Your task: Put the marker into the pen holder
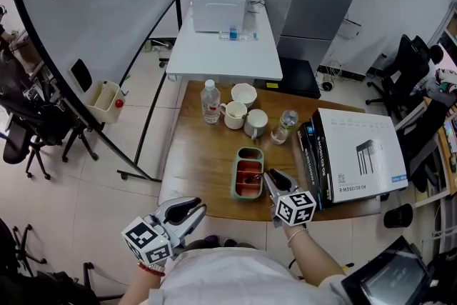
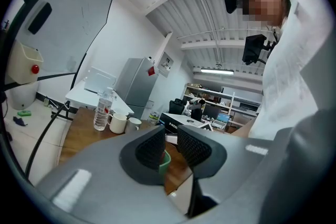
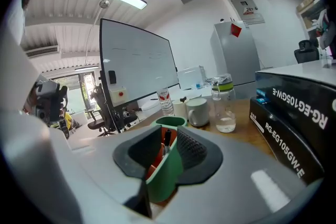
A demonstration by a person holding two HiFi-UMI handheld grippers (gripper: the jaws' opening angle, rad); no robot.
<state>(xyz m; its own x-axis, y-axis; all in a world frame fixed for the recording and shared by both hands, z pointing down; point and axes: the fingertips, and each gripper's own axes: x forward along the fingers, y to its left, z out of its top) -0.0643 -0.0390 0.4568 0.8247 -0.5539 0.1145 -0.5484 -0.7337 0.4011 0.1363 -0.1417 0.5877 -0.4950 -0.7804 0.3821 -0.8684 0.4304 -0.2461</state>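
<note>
A green pen holder with a red lining lies near the wooden table's front edge. My right gripper is at its near right end. In the right gripper view the jaws stand apart astride the holder's near wall. A black marker rests inside the holder between the pads, and neither pad presses on it. My left gripper hangs off the table's front left corner, close to my body. Its jaws show a narrow gap with nothing in it, and the holder is visible through that gap.
Behind the holder stand a water bottle, two mugs, a bowl and a glass jar. Black and white boxes fill the table's right side. A white table and a whiteboard lie beyond.
</note>
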